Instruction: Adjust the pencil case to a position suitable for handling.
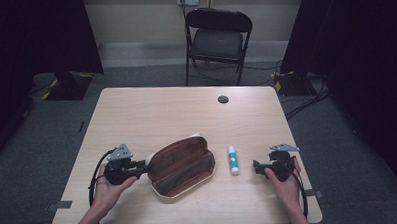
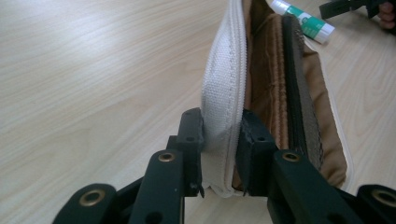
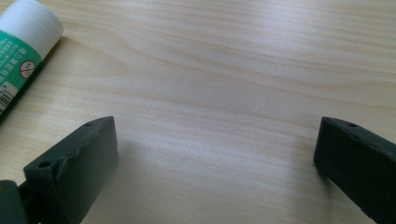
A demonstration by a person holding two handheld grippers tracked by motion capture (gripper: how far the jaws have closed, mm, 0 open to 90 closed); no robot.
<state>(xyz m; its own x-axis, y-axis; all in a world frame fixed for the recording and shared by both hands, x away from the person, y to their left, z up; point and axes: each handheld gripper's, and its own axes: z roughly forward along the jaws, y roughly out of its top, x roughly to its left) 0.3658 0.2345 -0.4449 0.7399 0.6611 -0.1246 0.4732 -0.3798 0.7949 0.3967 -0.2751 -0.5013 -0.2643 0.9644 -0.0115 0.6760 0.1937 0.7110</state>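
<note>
My left gripper [image 2: 219,140] has its jaws clamped on the white zipper edge of the brown pencil case [image 1: 182,165]; the fabric is pinched flat between the two pads, and the zip teeth run up and away from them. The case lies open on the tabletop [image 1: 151,111], near the front edge and a little left of centre — its brown lining faces up, with the lid half propped up behind it; my left gripper [image 1: 138,166] meets it at its left end, low and close to level.

My right gripper [image 3: 215,149] has its jaws spread wide with nothing between them — just bare wood grain; it sits low over the tabletop at the right, apart from the case. A glue stick [image 1: 233,160], white with a green label, lies flat between the case and my right gripper [image 1: 258,168], touching neither; in the right gripper view its white cap [image 3: 30,23] lies beyond my left-hand jaw.
</note>
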